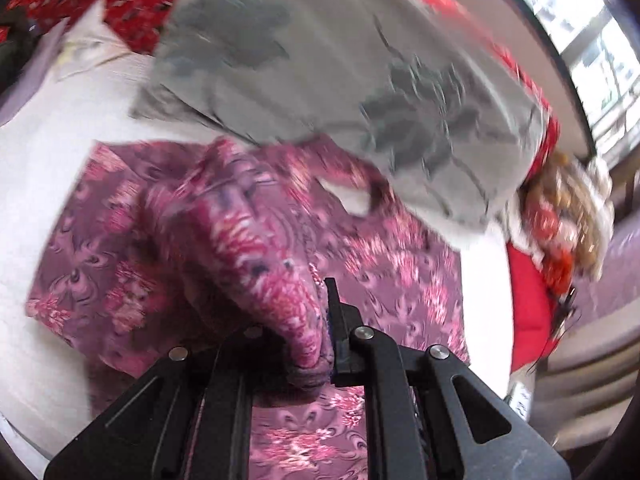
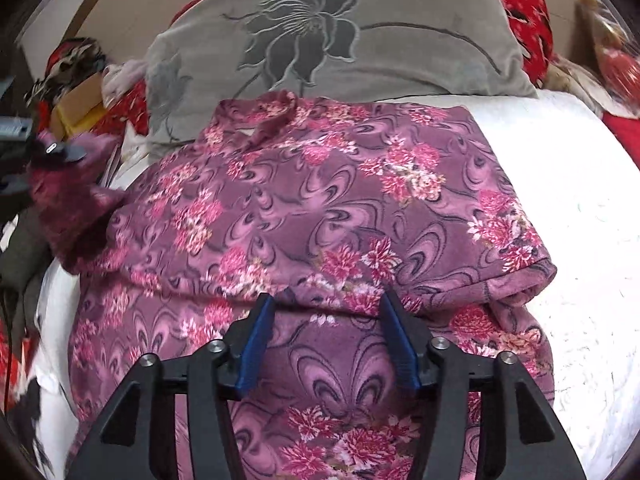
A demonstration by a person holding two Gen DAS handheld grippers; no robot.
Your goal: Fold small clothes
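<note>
Fleecy floral garment (image 2: 320,208) (sleeve in left gripper (image 1: 320,356))

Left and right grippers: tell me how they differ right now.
The left gripper is shut on a bunched fold of the floral garment; the right gripper is open and empty. The left lifts its fabric off the bed; the right hovers above the folded edge. Both are black two-finger tools.

The garment (image 2: 320,208) is mauve-purple with dark swirls and pink-red flower clusters. At twelve o'clock, the cushion (image 2: 360,40) is grey with a charcoal flower. The bedcover (image 2: 580,240) is white. The right gripper's pads (image 2: 256,344) are blue.
</note>
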